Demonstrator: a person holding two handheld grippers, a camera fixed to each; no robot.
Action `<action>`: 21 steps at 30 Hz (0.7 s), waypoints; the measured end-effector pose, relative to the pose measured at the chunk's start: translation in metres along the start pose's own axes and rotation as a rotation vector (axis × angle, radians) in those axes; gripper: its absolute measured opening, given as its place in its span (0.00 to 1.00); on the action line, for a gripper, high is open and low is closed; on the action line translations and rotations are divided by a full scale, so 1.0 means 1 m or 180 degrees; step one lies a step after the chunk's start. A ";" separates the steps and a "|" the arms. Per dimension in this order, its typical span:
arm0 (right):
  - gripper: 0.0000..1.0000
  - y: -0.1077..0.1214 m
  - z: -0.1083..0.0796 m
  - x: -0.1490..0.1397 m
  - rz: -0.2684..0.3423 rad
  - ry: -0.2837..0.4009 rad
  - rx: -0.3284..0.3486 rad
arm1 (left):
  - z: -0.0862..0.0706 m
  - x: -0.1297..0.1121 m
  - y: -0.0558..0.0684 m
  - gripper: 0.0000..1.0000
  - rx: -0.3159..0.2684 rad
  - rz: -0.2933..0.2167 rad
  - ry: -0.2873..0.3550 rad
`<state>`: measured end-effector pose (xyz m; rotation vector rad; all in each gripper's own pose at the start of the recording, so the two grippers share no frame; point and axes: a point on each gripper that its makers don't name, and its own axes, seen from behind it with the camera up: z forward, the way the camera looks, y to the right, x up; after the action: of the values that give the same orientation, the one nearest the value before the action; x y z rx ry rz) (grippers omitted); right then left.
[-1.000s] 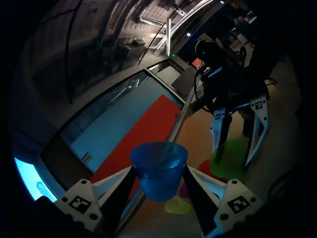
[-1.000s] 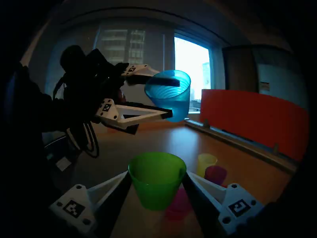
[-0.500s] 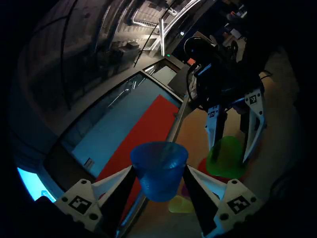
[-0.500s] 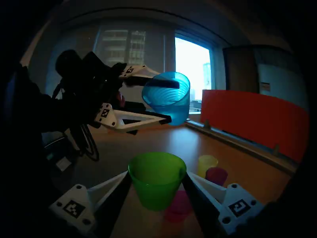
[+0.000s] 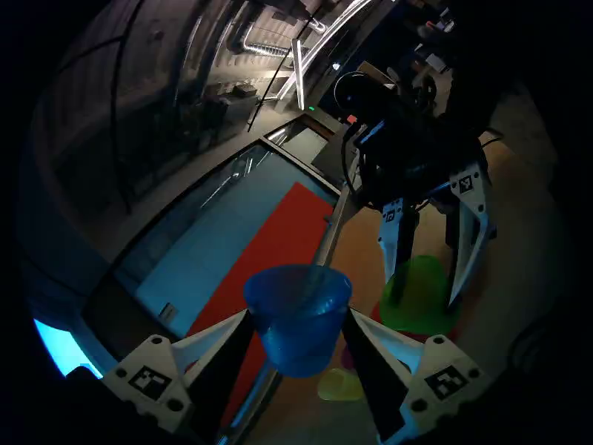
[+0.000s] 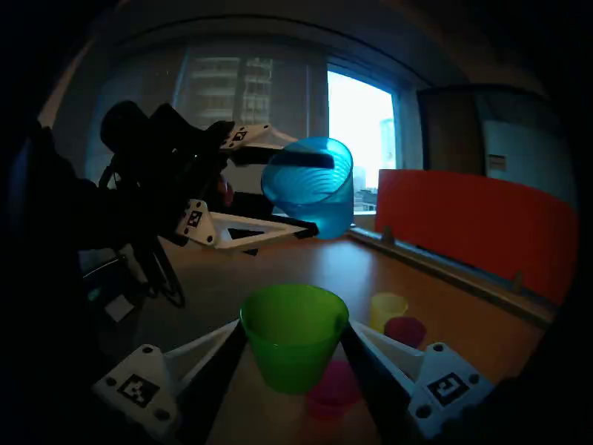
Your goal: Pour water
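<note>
My left gripper (image 5: 296, 334) is shut on a blue translucent cup (image 5: 298, 317). In the right gripper view that blue cup (image 6: 310, 185) hangs high over the table, tilted with its mouth turned toward the camera, held by the left gripper (image 6: 296, 189). My right gripper (image 6: 294, 343) is shut on a green cup (image 6: 294, 335), upright and below the blue one. The left gripper view shows the green cup (image 5: 419, 295) between the right gripper's fingers (image 5: 424, 252), to the right of the blue cup and beyond it.
A yellow cup (image 6: 388, 309), a dark magenta cup (image 6: 405, 330) and a pink cup (image 6: 331, 386) stand on the wooden table (image 6: 319, 271). A red panel (image 6: 474, 222) runs along the table's far right edge. Bright window (image 6: 359, 141) behind.
The blue cup has tipped further over, its mouth turning more toward the right gripper's camera, and the left gripper drifted slightly left. The green cup stays steady.
</note>
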<state>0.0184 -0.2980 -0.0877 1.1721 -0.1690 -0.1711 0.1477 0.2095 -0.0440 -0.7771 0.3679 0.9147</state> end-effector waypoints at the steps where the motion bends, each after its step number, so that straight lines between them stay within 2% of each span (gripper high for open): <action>1: 0.90 0.000 0.000 0.000 -0.0001 -0.0001 0.0001 | 0.000 0.000 0.000 0.81 -0.0001 0.0006 0.0006; 14: 0.89 0.001 0.002 0.003 -0.0016 -0.0003 -0.0001 | 0.002 0.001 0.006 0.81 -0.0049 0.0144 0.0050; 21: 0.89 0.002 0.000 0.003 -0.0024 -0.0006 -0.0007 | 0.003 0.001 0.006 0.81 -0.0045 0.0196 0.0056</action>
<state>0.0213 -0.2982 -0.0853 1.1705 -0.1660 -0.1790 0.1432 0.2146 -0.0447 -0.7908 0.4028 0.9695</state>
